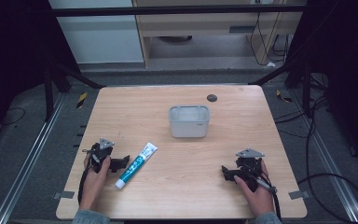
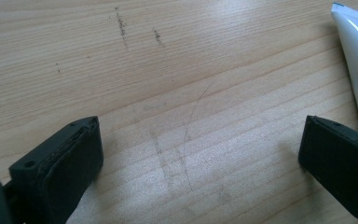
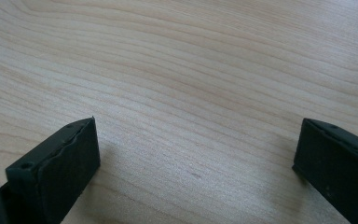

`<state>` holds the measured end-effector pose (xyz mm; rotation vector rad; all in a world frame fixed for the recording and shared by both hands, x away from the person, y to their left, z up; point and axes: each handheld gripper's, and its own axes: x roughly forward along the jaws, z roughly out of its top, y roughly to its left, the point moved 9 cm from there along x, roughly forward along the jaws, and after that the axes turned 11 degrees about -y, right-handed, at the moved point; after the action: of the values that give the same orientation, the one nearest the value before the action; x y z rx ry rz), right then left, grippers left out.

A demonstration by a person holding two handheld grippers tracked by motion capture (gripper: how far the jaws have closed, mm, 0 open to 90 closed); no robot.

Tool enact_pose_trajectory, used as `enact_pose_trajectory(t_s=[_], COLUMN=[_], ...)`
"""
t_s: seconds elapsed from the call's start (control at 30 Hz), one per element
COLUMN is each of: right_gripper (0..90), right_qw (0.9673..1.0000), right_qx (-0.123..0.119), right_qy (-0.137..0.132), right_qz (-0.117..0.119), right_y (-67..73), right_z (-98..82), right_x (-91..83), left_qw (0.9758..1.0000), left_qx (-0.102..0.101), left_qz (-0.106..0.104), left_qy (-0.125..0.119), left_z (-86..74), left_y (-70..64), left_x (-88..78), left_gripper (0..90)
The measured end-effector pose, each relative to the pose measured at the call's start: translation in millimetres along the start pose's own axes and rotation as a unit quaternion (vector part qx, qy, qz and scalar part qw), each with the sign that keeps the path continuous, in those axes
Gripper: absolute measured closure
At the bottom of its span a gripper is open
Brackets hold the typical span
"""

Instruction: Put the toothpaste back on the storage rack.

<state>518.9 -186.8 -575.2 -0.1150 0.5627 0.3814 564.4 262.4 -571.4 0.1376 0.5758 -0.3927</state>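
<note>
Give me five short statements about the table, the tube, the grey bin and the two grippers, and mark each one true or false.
1. The toothpaste tube lies flat on the table. True.
2. The tube is inside the grey bin. False: it lies on the wood, nearer the person than the bin and to its left in the high view.
3. The left gripper has its jaws open with nothing between them. True.
4. The right gripper is shut on the tube. False: its jaws stand open over bare wood.
5. The tube lies closer to the right gripper than to the left. False: it lies just beside the left gripper.
</note>
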Motion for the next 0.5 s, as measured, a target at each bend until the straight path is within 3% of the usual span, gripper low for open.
enact_pose_trajectory(t_s=[0.17, 0.23, 0.3, 0.5], right_gripper=[0.3, 0.3, 0.4, 0.3], right_qw=[1.0, 1.0, 1.0, 1.0], right_qx=[0.0, 0.0, 0.0, 0.0], right_qy=[0.0, 0.0, 0.0, 0.0], right_qz=[0.0, 0.0, 0.0, 0.0], right_y=[0.0, 0.0, 0.0, -0.1], right_z=[0.0, 0.0, 0.0, 0.0], right_x=[0.0, 0.0, 0.0, 0.0], left_qw=[1.0, 0.9999, 0.9996, 0.9981], left_qx=[0.003, 0.013, 0.018, -0.004], left_qz=[-0.003, -0.002, 0.016, 0.044], left_qy=[-0.001, -0.004, -0.011, -0.043], left_z=[0.2, 0.8, 2.3, 12.4], left_y=[-0.2, -0.6, 1.6, 8.0], left_x=[0.1, -1.0, -3.3, -18.6], left_gripper=[0.0, 0.9, 2.3, 2.3])
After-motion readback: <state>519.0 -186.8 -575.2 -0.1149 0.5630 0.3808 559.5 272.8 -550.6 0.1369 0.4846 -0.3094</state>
